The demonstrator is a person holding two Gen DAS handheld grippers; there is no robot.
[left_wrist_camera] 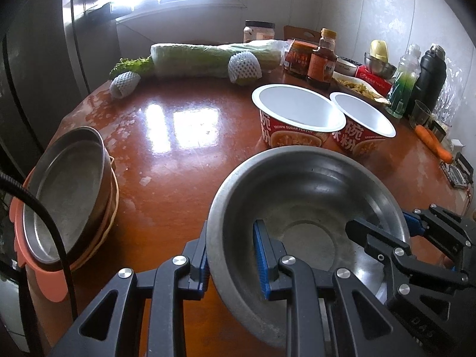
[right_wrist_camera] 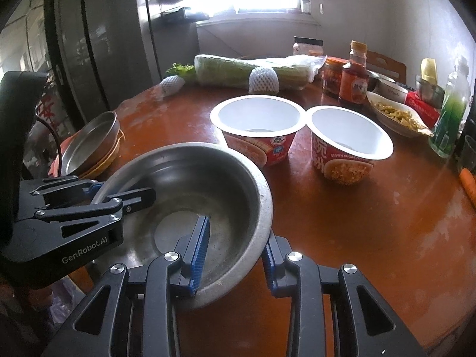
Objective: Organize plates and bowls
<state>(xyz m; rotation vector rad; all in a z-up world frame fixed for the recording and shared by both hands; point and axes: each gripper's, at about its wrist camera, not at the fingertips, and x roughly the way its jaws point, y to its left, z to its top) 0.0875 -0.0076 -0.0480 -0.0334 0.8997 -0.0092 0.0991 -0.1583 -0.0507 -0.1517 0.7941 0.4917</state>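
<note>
**2 grippers on 1 steel bowl**

Your own gripper bodies cut off the steel bowl's [left_wrist_camera: 306, 208] near side in both views, so you cannot see whether its base rests on the red-brown table [left_wrist_camera: 178, 154]. The pile of plates [left_wrist_camera: 65, 190] at the left table edge is partly hidden by a black cable; you cannot count its layers.

The bowl opens upward, tilted slightly; being round, it has no long axis.

Your left gripper [left_wrist_camera: 230, 255] straddles the bowl's left rim, jaws clamped across the wall. Your right gripper [right_wrist_camera: 235, 253] pinches the right rim likewise. 2 empty noodle cups [right_wrist_camera: 258, 125] stand upright beyond, rims touching.
</note>
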